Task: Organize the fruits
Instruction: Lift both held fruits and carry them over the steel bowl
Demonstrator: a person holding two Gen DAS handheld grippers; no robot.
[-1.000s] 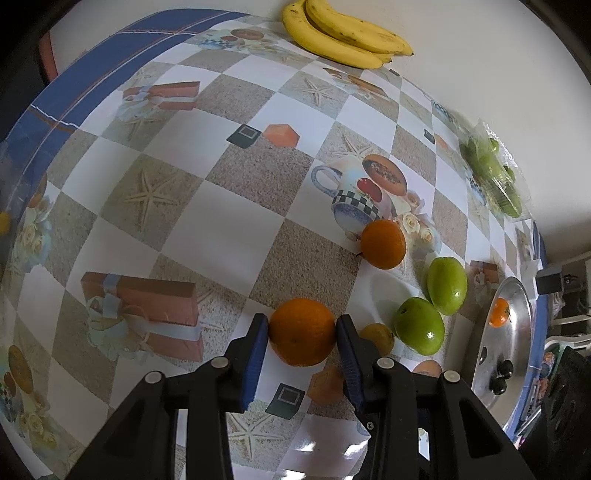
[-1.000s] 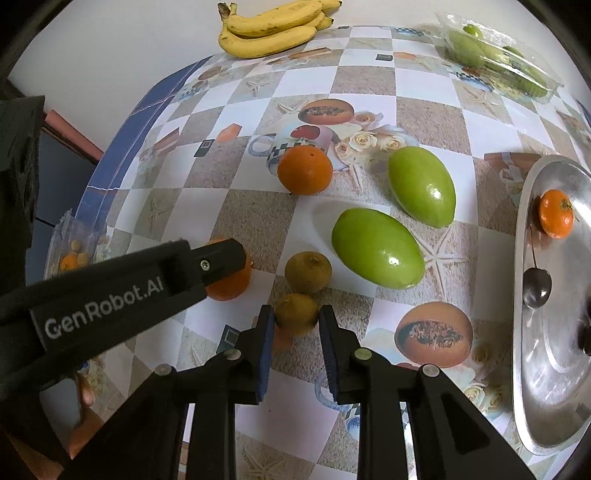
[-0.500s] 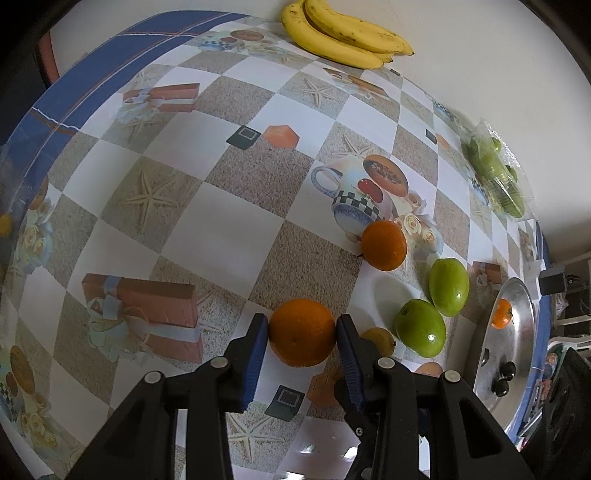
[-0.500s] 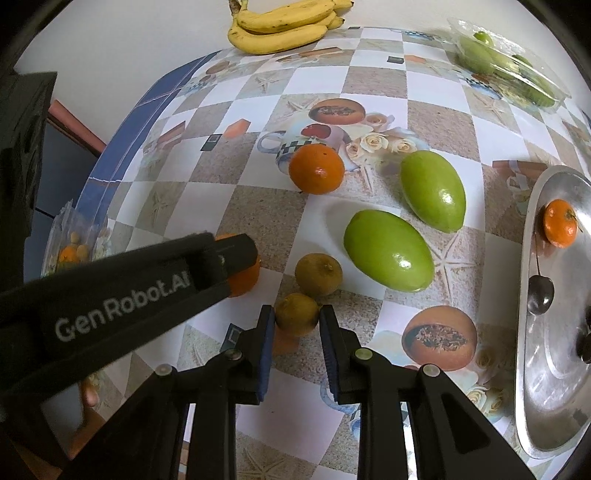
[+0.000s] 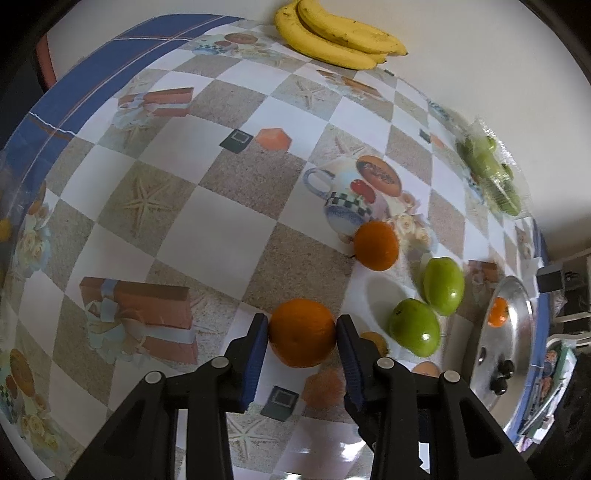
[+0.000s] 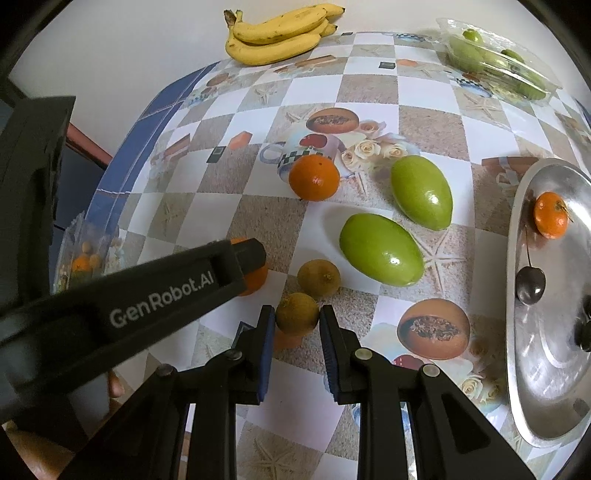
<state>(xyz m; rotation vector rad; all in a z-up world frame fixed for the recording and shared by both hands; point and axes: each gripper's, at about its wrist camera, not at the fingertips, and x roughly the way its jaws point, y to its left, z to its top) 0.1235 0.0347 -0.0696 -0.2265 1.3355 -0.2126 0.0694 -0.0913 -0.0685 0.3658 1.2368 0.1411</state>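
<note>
My left gripper point(image 5: 302, 325) is shut on a big orange point(image 5: 302, 339), its blue pads pressing both sides just above the checkered tablecloth. In the right wrist view that same gripper's black finger point(image 6: 236, 266) crosses from the left, and the orange point(image 6: 256, 277) peeks out behind it. My right gripper point(image 6: 297, 312) is shut on a small brownish-green fruit point(image 6: 297, 315). A second small brown fruit point(image 6: 318, 277) lies just beyond it. A metal tray point(image 6: 546, 369) at the right holds a small orange point(image 6: 550, 214) and dark cherries point(image 6: 530, 284).
Another orange point(image 6: 314, 177) and two green fruits point(image 6: 421, 192) point(image 6: 380, 249) lie mid-table. Bananas point(image 6: 277, 33) rest at the far edge by the wall. A clear plastic box of green fruit point(image 6: 495, 62) sits far right. A bag of small fruit point(image 6: 85, 254) hangs at the left edge.
The right wrist view has shifted slightly, so the table's fruits sit a little further right and lower. Both grips are unchanged and the left gripper has stayed still.
</note>
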